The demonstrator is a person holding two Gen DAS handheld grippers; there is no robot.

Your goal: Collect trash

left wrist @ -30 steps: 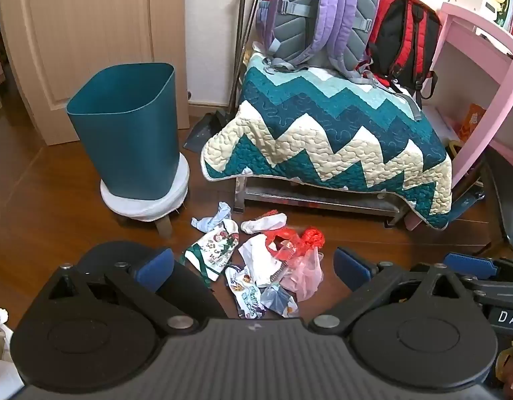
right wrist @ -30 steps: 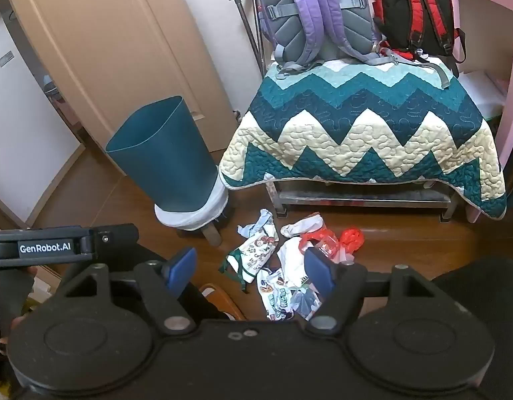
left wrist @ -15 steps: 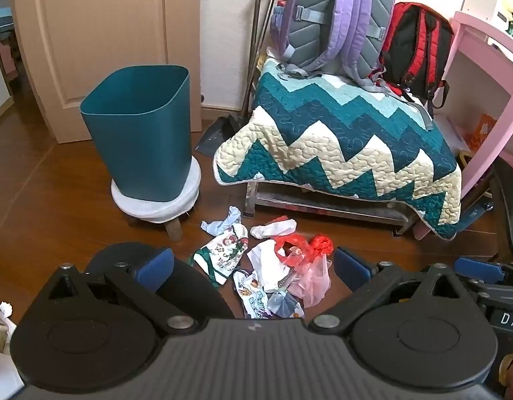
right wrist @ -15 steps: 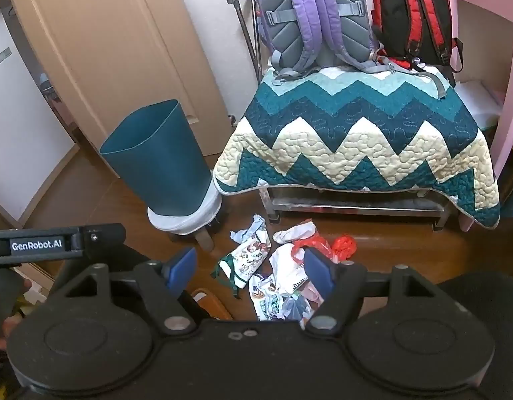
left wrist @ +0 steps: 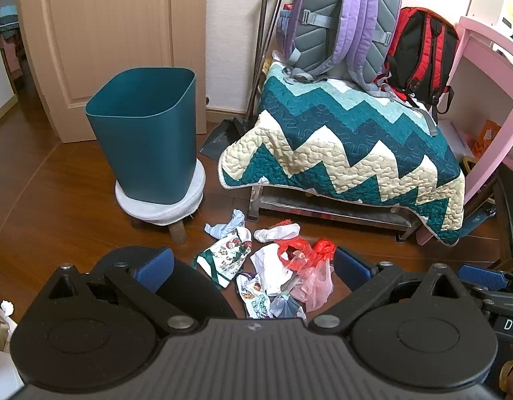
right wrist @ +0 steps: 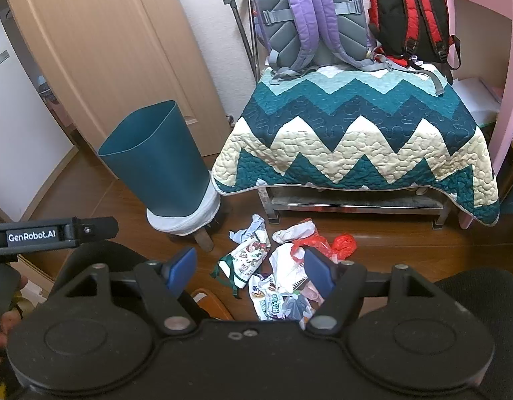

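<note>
Two grippers hang above the floor, each with its jaws spread wide and nothing between them. Beyond the left gripper (left wrist: 253, 266) and off to its left stands the teal bin (left wrist: 143, 140), raised on a white stool (left wrist: 156, 208), probably so that its open mouth is easy to reach from above. The trash pile (left wrist: 273, 266) lies on the wooden floor straight ahead between the left jaws, near the bin for a short carry. The right gripper (right wrist: 250, 266) frames the same pile; the red plastic bag (right wrist: 343, 243) sits just past its right finger.
</note>
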